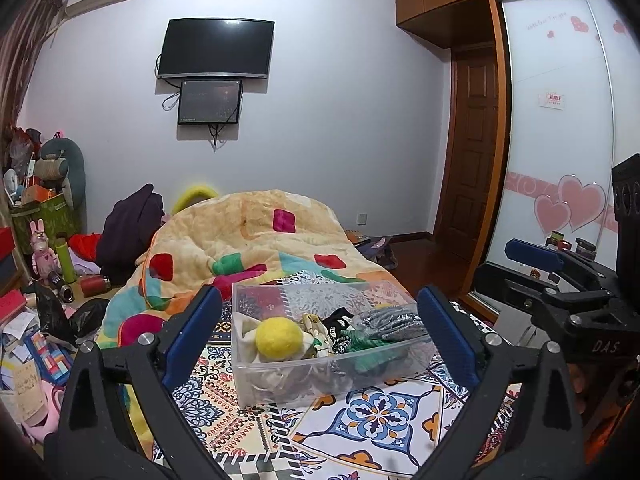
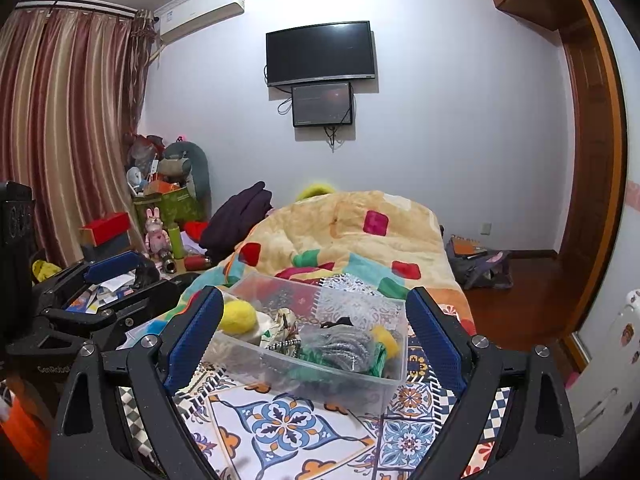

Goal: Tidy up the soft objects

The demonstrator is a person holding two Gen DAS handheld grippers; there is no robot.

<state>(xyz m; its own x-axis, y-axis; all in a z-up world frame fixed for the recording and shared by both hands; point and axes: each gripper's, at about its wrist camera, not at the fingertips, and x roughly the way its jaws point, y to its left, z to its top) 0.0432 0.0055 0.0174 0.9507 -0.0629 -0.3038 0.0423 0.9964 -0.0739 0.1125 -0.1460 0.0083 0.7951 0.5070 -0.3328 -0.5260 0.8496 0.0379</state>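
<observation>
A clear plastic bin stands on the patterned bed cover. It holds a yellow felt ball, cream cloth, a grey knit piece, green fabric and a second yellow fluffy piece. My left gripper is open and empty, its blue-padded fingers on either side of the bin, short of it. My right gripper is open and empty, likewise framing the bin. Each gripper shows at the edge of the other's view.
A colourful patched quilt is heaped behind the bin. Clutter, boxes and toys fill the floor at the left. A wardrobe and wooden door stand at the right.
</observation>
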